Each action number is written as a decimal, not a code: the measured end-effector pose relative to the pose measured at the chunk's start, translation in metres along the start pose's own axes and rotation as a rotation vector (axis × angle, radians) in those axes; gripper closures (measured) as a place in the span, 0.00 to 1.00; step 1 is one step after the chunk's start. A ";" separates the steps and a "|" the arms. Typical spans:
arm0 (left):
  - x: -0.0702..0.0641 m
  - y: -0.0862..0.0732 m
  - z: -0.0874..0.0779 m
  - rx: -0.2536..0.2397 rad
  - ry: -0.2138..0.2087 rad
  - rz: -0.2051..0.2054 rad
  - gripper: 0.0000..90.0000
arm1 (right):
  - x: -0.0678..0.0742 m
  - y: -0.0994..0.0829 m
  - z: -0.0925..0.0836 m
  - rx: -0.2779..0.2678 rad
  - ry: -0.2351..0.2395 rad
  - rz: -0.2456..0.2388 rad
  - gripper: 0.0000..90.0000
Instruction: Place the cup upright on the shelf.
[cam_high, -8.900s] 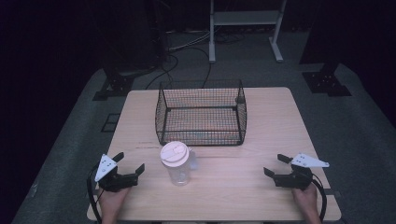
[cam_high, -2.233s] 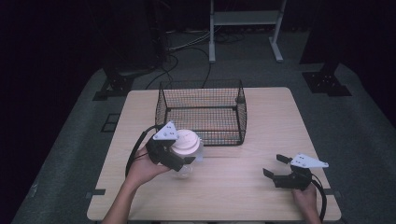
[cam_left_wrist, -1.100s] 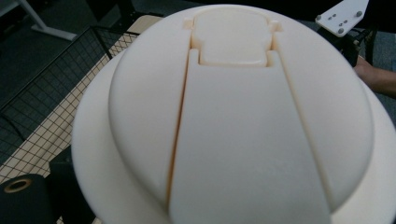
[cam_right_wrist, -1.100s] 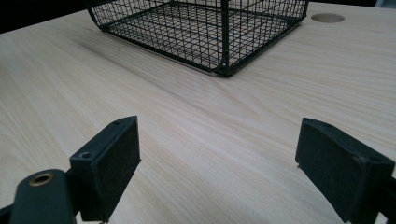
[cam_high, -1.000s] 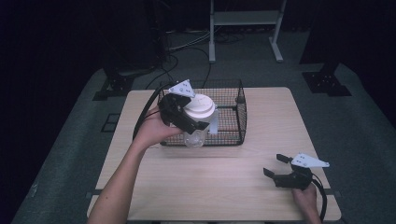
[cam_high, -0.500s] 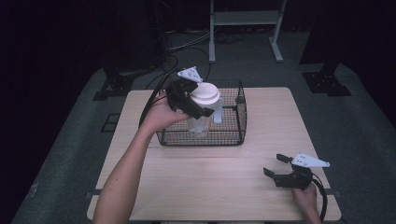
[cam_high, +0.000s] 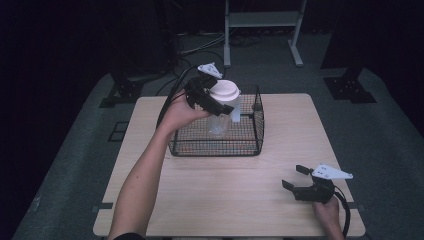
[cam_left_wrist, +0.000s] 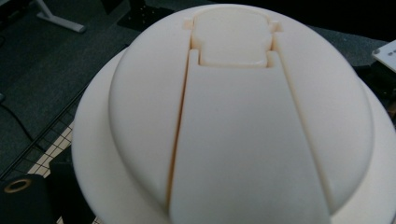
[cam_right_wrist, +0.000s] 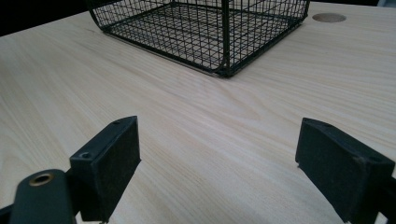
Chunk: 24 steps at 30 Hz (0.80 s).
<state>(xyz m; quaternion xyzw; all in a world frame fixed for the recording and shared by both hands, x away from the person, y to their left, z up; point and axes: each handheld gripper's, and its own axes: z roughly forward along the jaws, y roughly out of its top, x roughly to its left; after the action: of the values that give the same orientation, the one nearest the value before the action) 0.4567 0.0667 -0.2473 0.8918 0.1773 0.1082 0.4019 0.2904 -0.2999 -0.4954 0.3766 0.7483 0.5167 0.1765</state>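
Left gripper (cam_high: 212, 100), upper centre of frame, clamped on clear plastic cup with cream domed lid (cam_high: 223, 107) above black wire basket (cam_high: 250, 145); next lower, let go; right gripper (cam_high: 305, 186) gaping, idle lower right.

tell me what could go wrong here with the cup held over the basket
The left gripper holds the clear cup just under its white lid, so the lid could pop off or the cup slip. The cup hangs inside the wire basket; its base looks close to the floor but contact is unclear. Released now, it might drop and tip.
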 end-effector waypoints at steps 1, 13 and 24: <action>0.004 0.002 0.003 0.006 0.006 -0.003 0.07 | 0.000 0.000 0.000 0.000 0.001 -0.001 0.14; 0.022 0.007 0.018 -0.008 0.024 -0.037 0.06 | -0.001 0.000 -0.002 -0.012 0.001 0.007 0.14; 0.033 0.003 0.041 0.004 0.029 -0.071 0.07 | -0.002 0.000 -0.002 -0.021 0.005 0.012 0.14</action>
<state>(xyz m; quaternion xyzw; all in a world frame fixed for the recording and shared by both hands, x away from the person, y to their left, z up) 0.5016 0.0507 -0.2703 0.8841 0.2148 0.1064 0.4011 0.2903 -0.3027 -0.4948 0.3778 0.7412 0.5265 0.1753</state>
